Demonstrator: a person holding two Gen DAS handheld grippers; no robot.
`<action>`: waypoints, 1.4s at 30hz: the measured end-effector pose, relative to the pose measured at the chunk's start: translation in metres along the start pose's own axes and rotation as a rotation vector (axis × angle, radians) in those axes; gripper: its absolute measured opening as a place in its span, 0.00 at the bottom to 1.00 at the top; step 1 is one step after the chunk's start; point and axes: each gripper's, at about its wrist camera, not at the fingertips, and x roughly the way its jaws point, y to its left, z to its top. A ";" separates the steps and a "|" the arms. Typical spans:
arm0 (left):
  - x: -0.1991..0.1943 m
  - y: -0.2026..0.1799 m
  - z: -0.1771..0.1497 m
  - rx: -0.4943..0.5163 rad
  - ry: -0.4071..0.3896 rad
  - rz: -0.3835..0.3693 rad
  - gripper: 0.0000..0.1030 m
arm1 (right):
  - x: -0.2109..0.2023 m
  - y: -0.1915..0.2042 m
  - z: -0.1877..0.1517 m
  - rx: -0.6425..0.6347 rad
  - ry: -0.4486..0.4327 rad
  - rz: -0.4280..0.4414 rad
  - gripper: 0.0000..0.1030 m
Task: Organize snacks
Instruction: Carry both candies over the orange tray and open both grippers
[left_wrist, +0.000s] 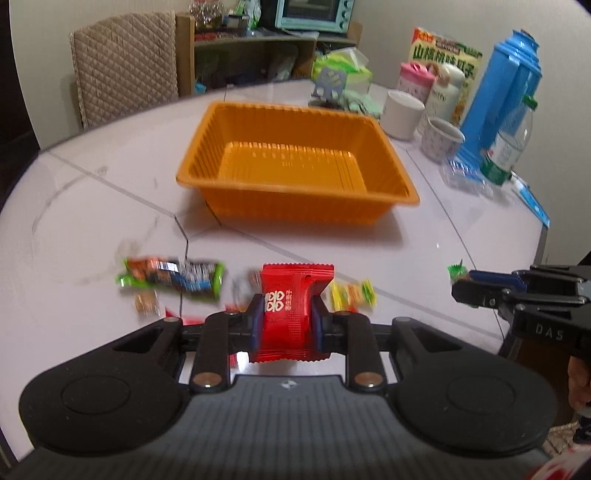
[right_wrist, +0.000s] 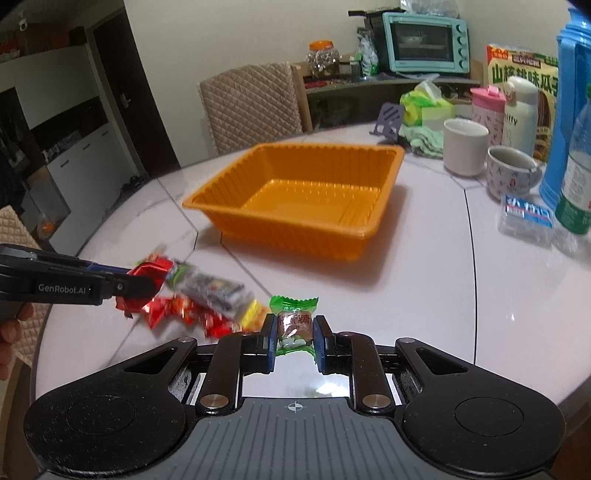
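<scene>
Two grippers working over the near edge of the white round table, each pinching one sweet. Nearest in the left wrist view: left gripper closed on a red packet, pads pressing both of its sides, packet hanging upright clear of the tabletop. Nearest in the right wrist view: right gripper clamped on a green-wrapped candy, twisted green ends sticking out above and below the pads. Lying just beyond, near that same edge: a loose pile of snacks, blurred, with a long green-ended bar and a small yellow sweet among them, touching or overlapping in places. Sitting farther in, toward the middle of the table: an orange tray, ribbed walls, holding nothing, well apart from the pile. Standing along the far right edge: a white mug, a patterned cup, a pink-lidded bottle, a snack box, a tall blue flask and a clear bottle with a green label. Showing behind the far edge: a quilted chair back and a shelf carrying a teal toaster oven.
</scene>
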 end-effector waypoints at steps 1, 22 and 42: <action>0.001 0.002 0.006 -0.002 -0.006 -0.002 0.22 | 0.003 0.000 0.006 0.007 -0.004 -0.001 0.20; 0.073 0.016 0.125 0.050 -0.031 -0.029 0.22 | 0.084 -0.013 0.112 0.108 -0.073 -0.045 0.20; 0.141 0.024 0.153 0.066 0.035 -0.089 0.23 | 0.140 -0.039 0.124 0.209 -0.002 -0.091 0.20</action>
